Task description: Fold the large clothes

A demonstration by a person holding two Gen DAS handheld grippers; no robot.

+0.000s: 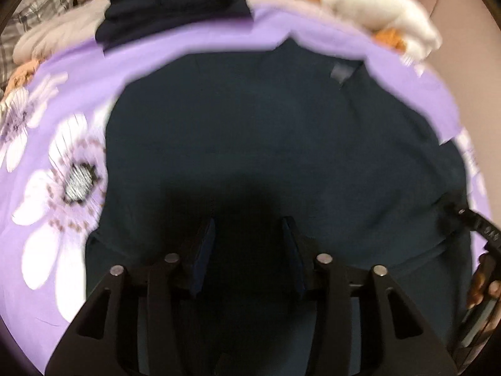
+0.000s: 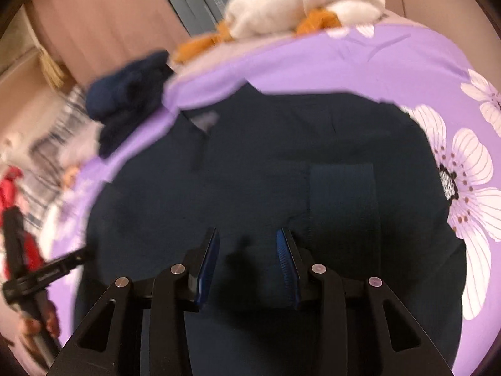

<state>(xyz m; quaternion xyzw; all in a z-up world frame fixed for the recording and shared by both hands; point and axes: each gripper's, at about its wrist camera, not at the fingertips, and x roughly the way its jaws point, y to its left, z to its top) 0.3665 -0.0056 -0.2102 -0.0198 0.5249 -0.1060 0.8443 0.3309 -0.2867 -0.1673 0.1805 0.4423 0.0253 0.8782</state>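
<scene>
Garment: dark navy top point(image 1: 269, 144), spread flat across the purple flowered bedsheet point(image 1: 56, 100), filling the middle of both wrist views.
Detail: ribbed cuff or hem panel point(image 2: 343, 206) lying on the body at 1 o'clock from the right claw; small label patch point(image 1: 341, 73) near the far edge at 1 o'clock in the left view.
Left claw point(image 1: 249, 235): jaws apart, nothing between them, hanging low over the cloth.
Right claw point(image 2: 247, 247): jaws apart, empty, just above the fabric.
Handling: likely soft, limp, light; prone to sagging and dragging, not fragile.
Grip: best at near hem corners or side seams, pinching one layer edge.
Surroundings: folded navy pile point(image 1: 175, 3) at 11 o'clock, white bundle point(image 1: 375, 9) at 1 o'clock.
Blur: both views smeared, fine folds unclear.
</scene>
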